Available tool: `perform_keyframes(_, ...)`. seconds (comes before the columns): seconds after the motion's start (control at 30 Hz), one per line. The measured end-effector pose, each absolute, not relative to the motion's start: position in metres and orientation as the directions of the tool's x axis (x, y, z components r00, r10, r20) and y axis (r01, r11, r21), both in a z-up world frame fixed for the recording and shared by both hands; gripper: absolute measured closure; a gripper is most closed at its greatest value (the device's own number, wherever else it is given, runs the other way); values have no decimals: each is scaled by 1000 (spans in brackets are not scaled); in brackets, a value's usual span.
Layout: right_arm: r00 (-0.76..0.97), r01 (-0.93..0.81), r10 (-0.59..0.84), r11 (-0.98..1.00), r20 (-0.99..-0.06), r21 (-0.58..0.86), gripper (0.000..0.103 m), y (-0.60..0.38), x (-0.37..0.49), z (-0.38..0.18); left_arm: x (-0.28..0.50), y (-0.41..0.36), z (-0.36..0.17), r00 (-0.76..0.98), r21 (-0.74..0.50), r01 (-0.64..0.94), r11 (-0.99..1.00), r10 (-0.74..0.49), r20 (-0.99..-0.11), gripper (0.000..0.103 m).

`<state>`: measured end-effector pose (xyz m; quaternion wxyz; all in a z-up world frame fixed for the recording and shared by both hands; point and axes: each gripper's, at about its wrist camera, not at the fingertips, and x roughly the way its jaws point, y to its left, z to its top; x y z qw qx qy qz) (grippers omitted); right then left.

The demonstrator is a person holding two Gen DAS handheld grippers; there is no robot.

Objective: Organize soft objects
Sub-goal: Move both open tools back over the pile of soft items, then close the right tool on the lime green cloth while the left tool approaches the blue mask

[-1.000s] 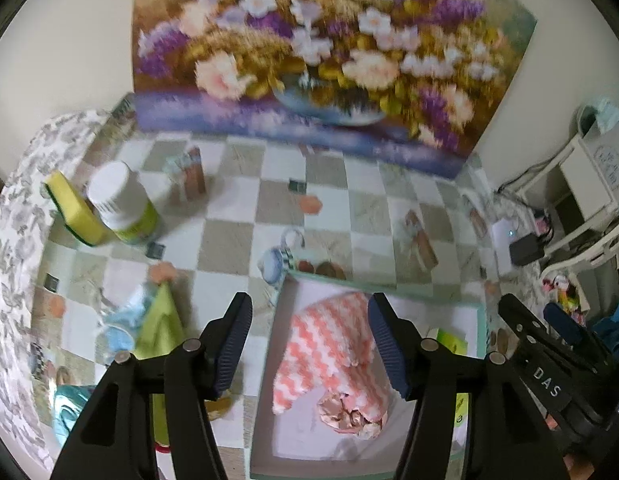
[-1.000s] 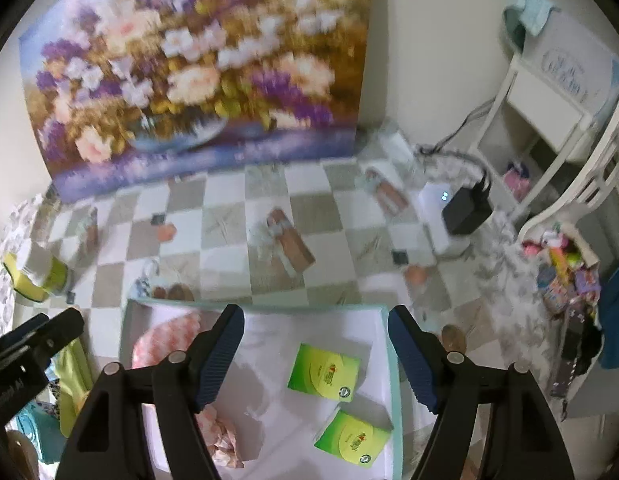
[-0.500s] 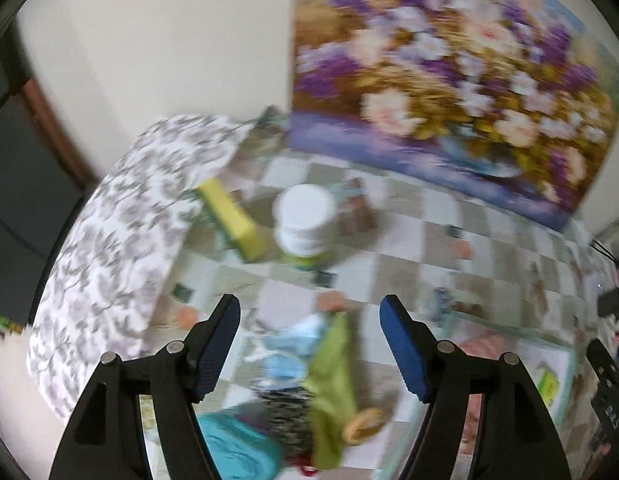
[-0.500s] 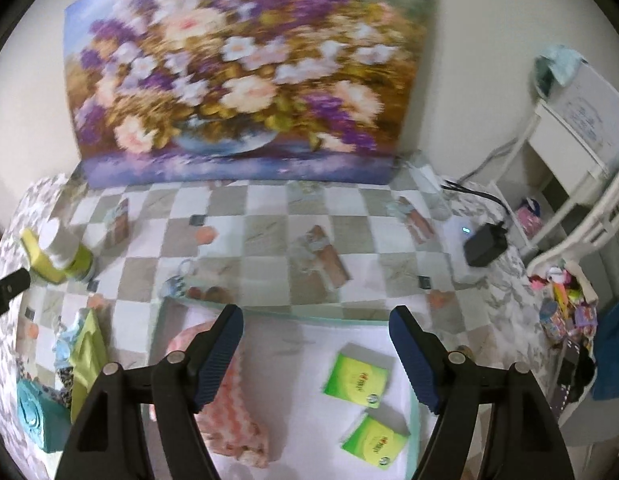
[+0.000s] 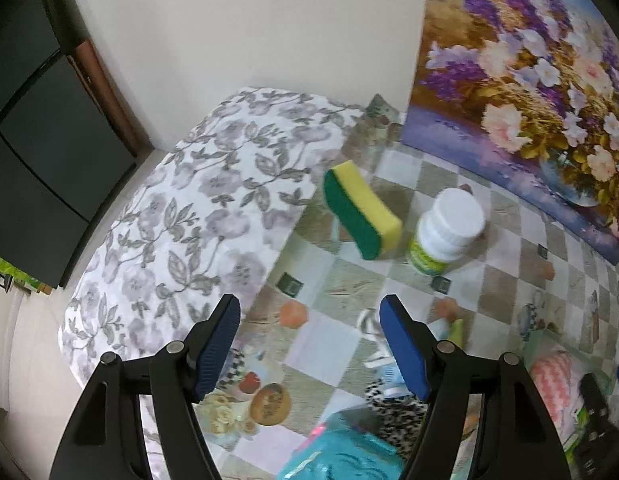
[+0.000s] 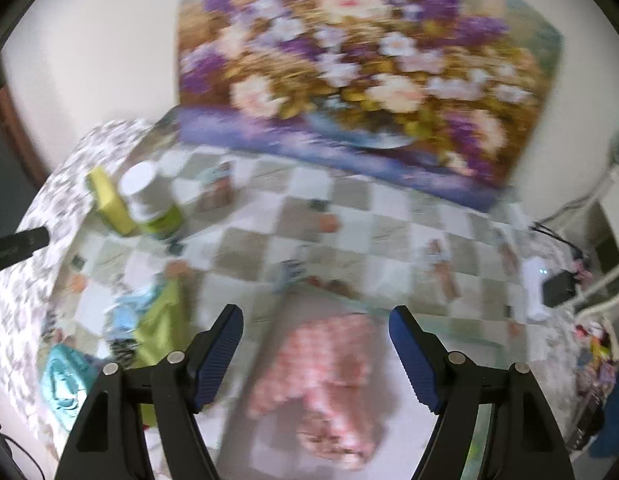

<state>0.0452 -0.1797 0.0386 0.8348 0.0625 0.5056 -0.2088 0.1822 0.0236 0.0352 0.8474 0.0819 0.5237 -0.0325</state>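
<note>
Item: my left tool (image 5: 309, 346), pads apart, empty, near the sponge (image 5: 361, 216). Right tool (image 6: 315, 354), apart, empty, farther from the sponge, above the pink knit (image 6: 329, 372).

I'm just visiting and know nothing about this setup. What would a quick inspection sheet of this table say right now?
Surface: checkered tablecloth over a floral cloth.
Job's things: pink knitted cloth lying in a shallow tray; pile of cloths beside the tray.
Clutter: sponge beside a white-capped bottle.
Grippers: left gripper and right gripper open, fingers empty.
Cables: cord near a black box.
Surroundings: flower painting against the wall.
</note>
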Motion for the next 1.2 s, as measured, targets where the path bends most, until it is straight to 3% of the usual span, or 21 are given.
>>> perform_keyframes(0.47,320,232,-45,972,-946,32,24,-111,96,-43,201,26,-26,274,40,191,981,-14,-962,30)
perform_keyframes(0.93,263,252,76,957,-962,145,25,-116,98,-84,191,-12,-50,205,31,293,955,-31,-978,30)
perform_keyframes(1.0,267,262,83,953,-960,155,28,-123,97,-85,190,-17,-49,207,32,303,952,-34,-978,30)
perform_keyframes(1.2,274,259,95,951,-957,168,51,-135,95,-87,186,-28,-48,205,28,332,943,-43,-978,30)
